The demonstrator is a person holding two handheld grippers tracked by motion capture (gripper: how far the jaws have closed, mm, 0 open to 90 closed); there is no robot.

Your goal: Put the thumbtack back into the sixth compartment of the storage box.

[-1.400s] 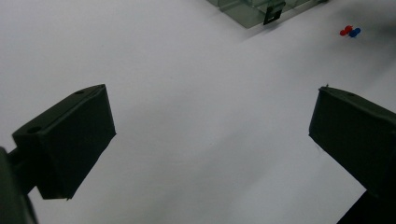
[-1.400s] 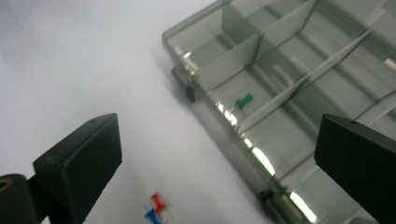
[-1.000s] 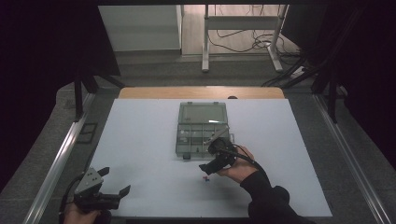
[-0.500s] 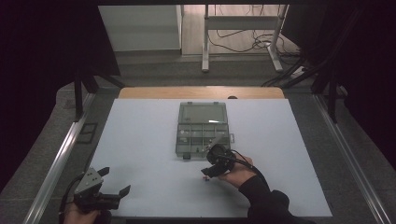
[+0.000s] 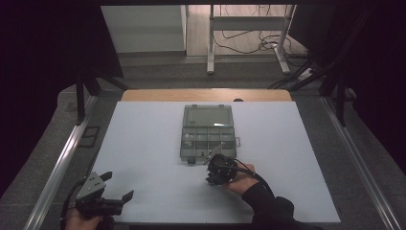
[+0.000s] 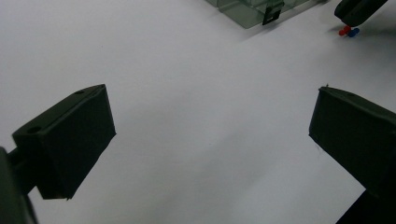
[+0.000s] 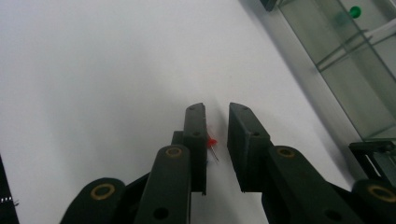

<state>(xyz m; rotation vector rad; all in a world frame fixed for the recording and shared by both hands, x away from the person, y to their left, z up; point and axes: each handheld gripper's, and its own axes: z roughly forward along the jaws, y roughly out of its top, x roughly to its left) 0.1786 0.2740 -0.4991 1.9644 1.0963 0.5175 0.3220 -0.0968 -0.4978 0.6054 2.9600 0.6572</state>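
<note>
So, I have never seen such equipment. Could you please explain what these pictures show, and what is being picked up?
A person sits at a white table holding a hand-operated gripper in each hand. One camera looks down from above; the other two ride on the grippers, looking along their black jaws. On the table lies an open clear compartment box. The left gripper waits with its jaws wide open. The right gripper, beside the box, has just been closing around a small red pushpin; a narrow gap remains, so it is not yet clamped. A blue pin lies by the red one.

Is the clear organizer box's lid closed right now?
No, the organizer box lies on the white table with its lid swung open, compartments exposed.
</note>
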